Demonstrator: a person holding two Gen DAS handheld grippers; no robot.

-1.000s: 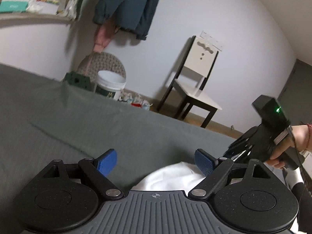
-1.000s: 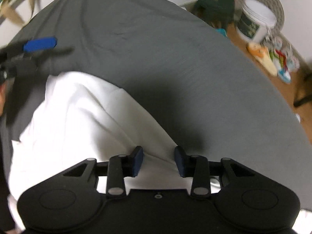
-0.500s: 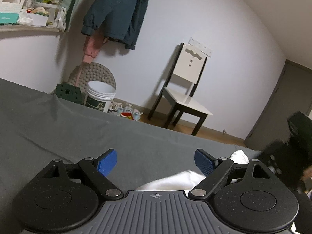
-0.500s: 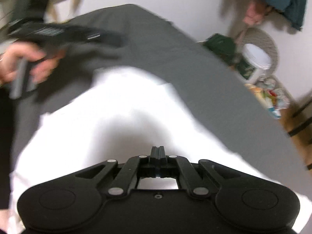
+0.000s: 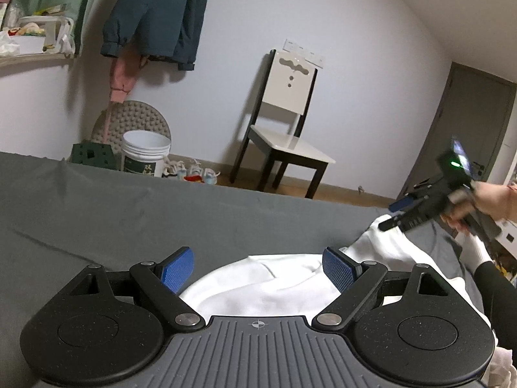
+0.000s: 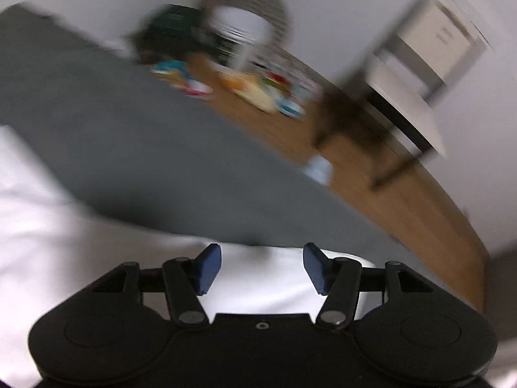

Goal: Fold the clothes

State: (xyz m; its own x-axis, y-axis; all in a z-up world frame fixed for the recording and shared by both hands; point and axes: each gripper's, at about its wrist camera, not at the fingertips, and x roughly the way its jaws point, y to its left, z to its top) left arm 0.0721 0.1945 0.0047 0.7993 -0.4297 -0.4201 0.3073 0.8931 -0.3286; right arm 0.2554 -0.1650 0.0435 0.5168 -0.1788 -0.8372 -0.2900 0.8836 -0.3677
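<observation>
Left hand-held gripper (image 5: 258, 266) is hovering low with its blue fingers spread wide, released and gripping nothing, and the white garment (image 5: 274, 284) is lying right beneath it on the grey bed (image 5: 129, 213). You're looking at soft, light cloth here, limp and rumpled, with one layer lapping over another near the middle. It's going to sag and slide on itself, so I'd judge a hem or a corner the place to pinch, taking the layers together, not the loose middle.

Moving right, your right hand-held gripper (image 6: 261, 266) is also standing open, nothing between its pads, with the garment's edge just under it. Its view is smearing badly. From the left view it's hanging above the garment's far end, and your hand (image 5: 491, 200) is wrapping its handle, a green light glowing on top.

Whether this cloth is partway folded or only bunched, I can't tell.

As for writing, the white bucket (image 5: 145, 153) is carrying a dark label with pale characters, too small to read.
</observation>
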